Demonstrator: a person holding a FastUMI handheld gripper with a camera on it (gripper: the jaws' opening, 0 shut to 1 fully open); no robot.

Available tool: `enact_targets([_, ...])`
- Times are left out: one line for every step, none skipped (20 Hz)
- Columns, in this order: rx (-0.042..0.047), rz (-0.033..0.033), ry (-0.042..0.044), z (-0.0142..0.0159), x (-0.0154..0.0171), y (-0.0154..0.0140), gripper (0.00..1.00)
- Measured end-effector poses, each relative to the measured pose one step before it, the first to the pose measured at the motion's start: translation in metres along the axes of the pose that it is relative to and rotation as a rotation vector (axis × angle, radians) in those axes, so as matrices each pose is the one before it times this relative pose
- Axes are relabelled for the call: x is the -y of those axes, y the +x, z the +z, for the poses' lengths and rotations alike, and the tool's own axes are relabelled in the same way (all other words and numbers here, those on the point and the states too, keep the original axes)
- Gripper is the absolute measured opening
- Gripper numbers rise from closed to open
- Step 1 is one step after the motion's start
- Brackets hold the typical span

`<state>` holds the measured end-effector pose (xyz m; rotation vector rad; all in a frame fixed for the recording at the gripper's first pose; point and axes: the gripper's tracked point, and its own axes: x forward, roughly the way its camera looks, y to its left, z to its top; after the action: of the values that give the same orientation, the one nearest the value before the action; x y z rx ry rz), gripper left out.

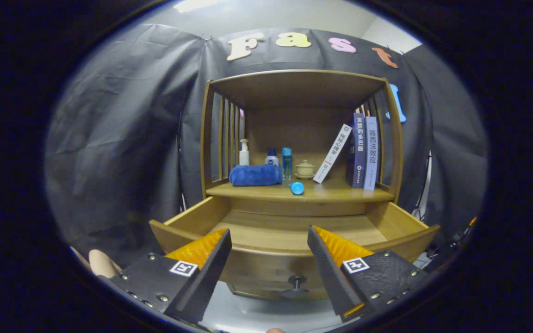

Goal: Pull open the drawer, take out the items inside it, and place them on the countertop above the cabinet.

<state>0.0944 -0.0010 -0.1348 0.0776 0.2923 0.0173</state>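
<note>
Tongs (269, 247) spread wide, gripping nothing, poised over the front rim of the pulled-out drawer (289, 233), whose visible floor looks bare; small blue item (297, 188) lies straight ahead and higher, on the tabletop (340, 192) edge just beyond the drawer.

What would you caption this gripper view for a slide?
Open gripper hovers over the pulled-out drawer, while a small blue item lies on the countertop beside a rolled blue towel.
</note>
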Motion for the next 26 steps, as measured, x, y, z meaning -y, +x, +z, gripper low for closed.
enact_targets([-0.01321, 0.00094, 0.00256, -0.0088, -0.00314, -0.00077, 0.98])
enact_targets([-0.01603, -0.0035, 0.00264, -0.01006, -0.00212, -0.00031, 0.98])
enact_targets([-0.01523, -0.00784, -0.00303, -0.008, 0.00063, 0.0005, 0.98])
enact_targets([-0.01051, -0.00877, 0.0017, -0.00668, 0.00172, 0.00264, 0.98])
enact_targets([-0.01114, -0.00902, 0.00378, -0.00551, 0.00099, 0.00261, 0.98])
enact_targets([-0.00824, -0.01119, 0.00663, -0.00582, 0.00042, 0.00172, 0.98])
enact_targets([-0.00698, -0.00852, 0.00733, -0.00273, 0.00115, 0.00418, 0.98])
enact_targets([-0.00994, -0.00849, 0.00594, -0.00401, 0.00141, 0.00386, 0.99])
enact_targets([0.00138, -0.01692, 0.00778, -0.0014, 0.00262, 0.00082, 0.99])
enact_targets([0.01267, -0.00286, -0.00312, 0.00109, -0.00014, 0.00075, 0.97])
enact_targets([-0.00018, -0.00901, -0.01766, -0.00022, -0.0003, 0.00135, 0.96])
enact_targets([0.0088, -0.01194, -0.01157, 0.00044, 0.00104, -0.00118, 0.97])
enact_targets([0.00295, -0.01397, -0.01213, -0.00036, 0.00022, 0.00132, 0.97])
enact_targets([0.00508, -0.01437, -0.01015, -0.00116, 0.00042, 0.00007, 0.96])
enact_targets([0.00505, -0.01342, -0.00506, 0.00069, -0.00007, 0.00062, 0.96])
enact_targets([0.00404, -0.01189, -0.00263, -0.00053, -0.00016, 0.00101, 0.96])
enact_targets([0.00324, -0.00865, 0.00123, 0.00074, 0.00007, 0.00015, 0.96])
enact_targets([0.00266, -0.00551, 0.0046, 0.00002, -0.00097, 0.00116, 0.96])
enact_targets([0.00018, -0.00275, 0.00466, 0.001, -0.00036, 0.00137, 0.96])
enact_targets([0.00092, 0.00086, 0.01011, 0.00119, -0.00064, 0.00241, 0.96])
enact_targets([-0.0044, 0.00376, 0.00854, 0.00107, -0.00061, 0.00446, 0.96])
enact_targets([-0.00487, 0.00468, 0.00949, 0.00137, -0.00065, 0.00464, 0.96])
enact_targets([-0.00264, 0.00048, 0.01001, 0.00264, -0.0003, 0.00538, 0.96])
enact_targets([-0.00077, 0.00282, 0.00726, 0.00199, -0.00026, 0.00447, 0.96])
enact_targets([0.00896, -0.00192, -0.00435, 0.00581, -0.00094, 0.00563, 0.96])
enact_targets([0.01479, -0.00443, -0.01185, 0.00443, 0.0008, 0.00435, 0.96])
